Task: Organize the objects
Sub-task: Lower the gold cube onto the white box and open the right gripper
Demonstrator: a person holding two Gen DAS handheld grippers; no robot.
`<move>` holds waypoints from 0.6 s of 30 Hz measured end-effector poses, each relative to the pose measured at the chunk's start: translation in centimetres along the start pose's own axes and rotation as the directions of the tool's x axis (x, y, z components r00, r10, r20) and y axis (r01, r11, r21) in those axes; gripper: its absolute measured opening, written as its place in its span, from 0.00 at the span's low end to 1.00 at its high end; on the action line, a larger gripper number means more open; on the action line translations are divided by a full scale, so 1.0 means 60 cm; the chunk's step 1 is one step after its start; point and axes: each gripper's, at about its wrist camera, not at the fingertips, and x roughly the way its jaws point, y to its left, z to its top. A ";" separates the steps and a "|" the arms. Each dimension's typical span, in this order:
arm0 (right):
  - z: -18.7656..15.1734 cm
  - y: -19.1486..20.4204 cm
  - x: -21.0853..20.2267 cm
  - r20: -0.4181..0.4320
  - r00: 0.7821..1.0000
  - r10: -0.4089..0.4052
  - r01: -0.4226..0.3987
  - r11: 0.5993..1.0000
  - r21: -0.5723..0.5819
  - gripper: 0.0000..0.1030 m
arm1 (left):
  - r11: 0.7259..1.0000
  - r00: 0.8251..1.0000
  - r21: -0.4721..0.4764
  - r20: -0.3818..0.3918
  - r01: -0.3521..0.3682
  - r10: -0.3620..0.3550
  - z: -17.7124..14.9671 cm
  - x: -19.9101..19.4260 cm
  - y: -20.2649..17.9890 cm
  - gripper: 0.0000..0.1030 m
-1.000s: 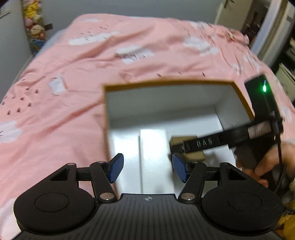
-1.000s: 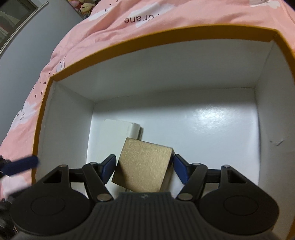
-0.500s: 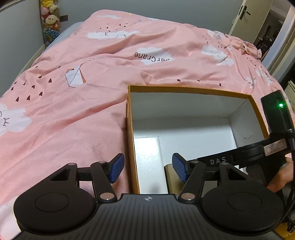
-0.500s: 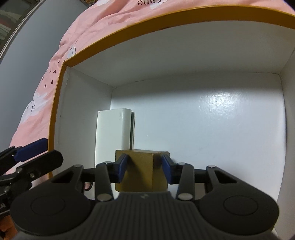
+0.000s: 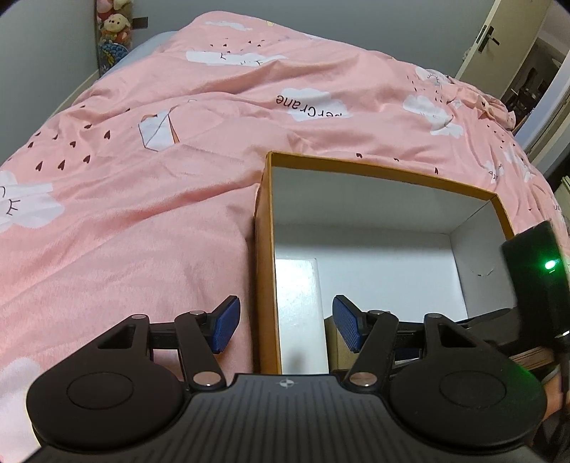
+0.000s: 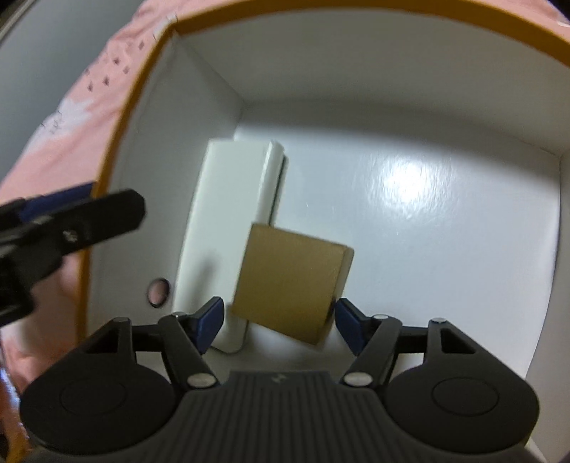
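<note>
From your left wrist view your left gripper sits spread wide straddling the near-left wall of the orange-rimmed white cardboard box, while the right view shows your right gripper let go, the small tan cardboard box lying tilted against the flat white box, so I'd say placing's done and next you just lift out.

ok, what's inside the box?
Box holds a flat white case and a brown block leaning on it. The floor beneath both is hidden.

A pink bedspread with white clouds fills the view, stuffed toys at eleven o'clock, a door at one o'clock.
</note>
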 end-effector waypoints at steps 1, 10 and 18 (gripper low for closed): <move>0.000 0.000 0.005 -0.003 1.000 -0.002 0.002 1.000 0.007 0.66 | 1.000 1.000 -0.003 -0.002 0.001 -0.001 -0.001 0.002 0.001 0.68; -0.003 -0.014 -0.064 0.163 0.987 -0.010 0.005 0.999 0.032 0.64 | 1.000 1.000 -0.022 -0.004 -0.006 0.006 -0.005 0.017 0.013 0.65; 0.053 -0.049 -0.116 0.327 0.943 0.060 -0.122 0.977 0.172 0.63 | 0.999 1.000 -0.037 0.014 -0.010 0.011 0.005 0.012 0.023 0.64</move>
